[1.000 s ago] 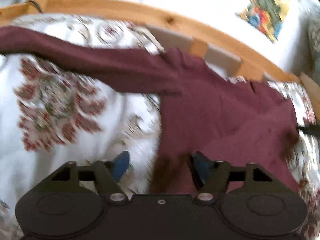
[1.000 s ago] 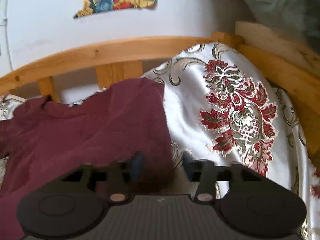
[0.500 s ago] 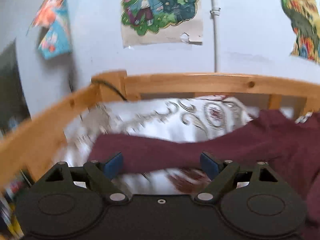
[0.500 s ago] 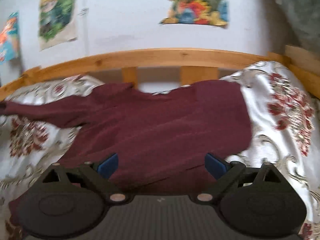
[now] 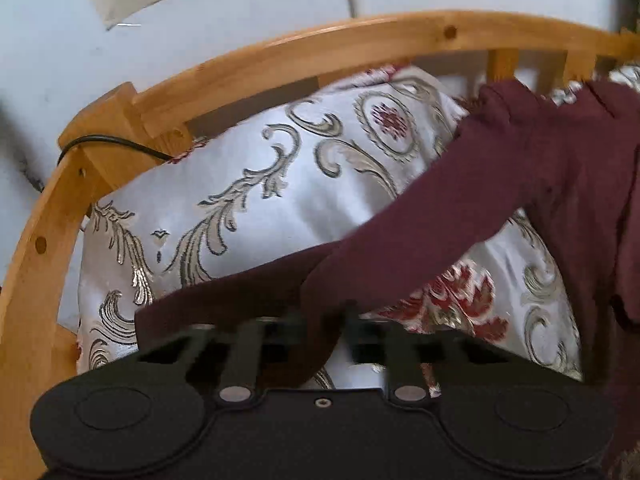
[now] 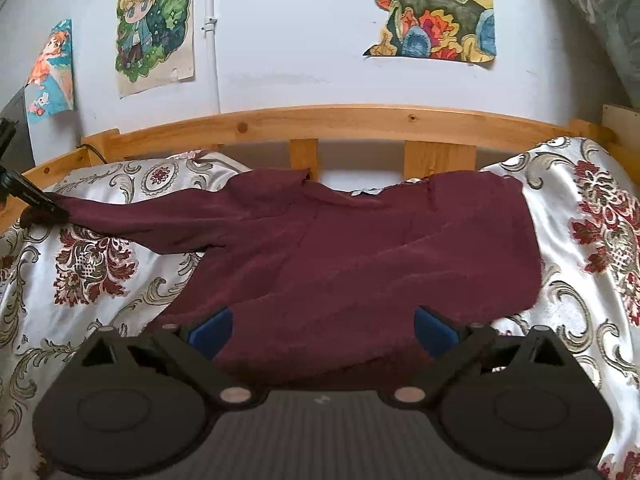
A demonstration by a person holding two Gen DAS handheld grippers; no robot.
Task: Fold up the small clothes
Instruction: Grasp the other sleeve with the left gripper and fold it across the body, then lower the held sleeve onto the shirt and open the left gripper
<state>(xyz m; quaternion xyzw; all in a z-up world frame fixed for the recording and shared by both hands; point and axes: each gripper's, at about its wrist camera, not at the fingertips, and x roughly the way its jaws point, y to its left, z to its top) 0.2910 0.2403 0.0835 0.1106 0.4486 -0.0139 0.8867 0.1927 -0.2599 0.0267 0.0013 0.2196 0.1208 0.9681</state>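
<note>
Where the maroon shirt [image 6: 360, 248] lies spread across the patterned bedspread [image 6: 92, 264] of the wooden bed [image 6: 320, 120], we see its body near the far rail and one long sleeve [image 5: 440, 216] stretched out toward the left corner. Our left claw [image 5: 326, 320] is closing on that sleeve near its cuff, the cloth bunched between the two blurred fingers and lifted a little off the bedspread. From the right wrist view the same claw [image 6: 44, 208] shows at the far left edge, pinching the sleeve's end. Our right claw [image 6: 324, 330] is opening, its blue pads [image 6: 210, 330] spread wide just above the shirt's near hem and holding nothing. Posters [image 6: 156, 24] hang on the pale wall behind the bed.
</note>
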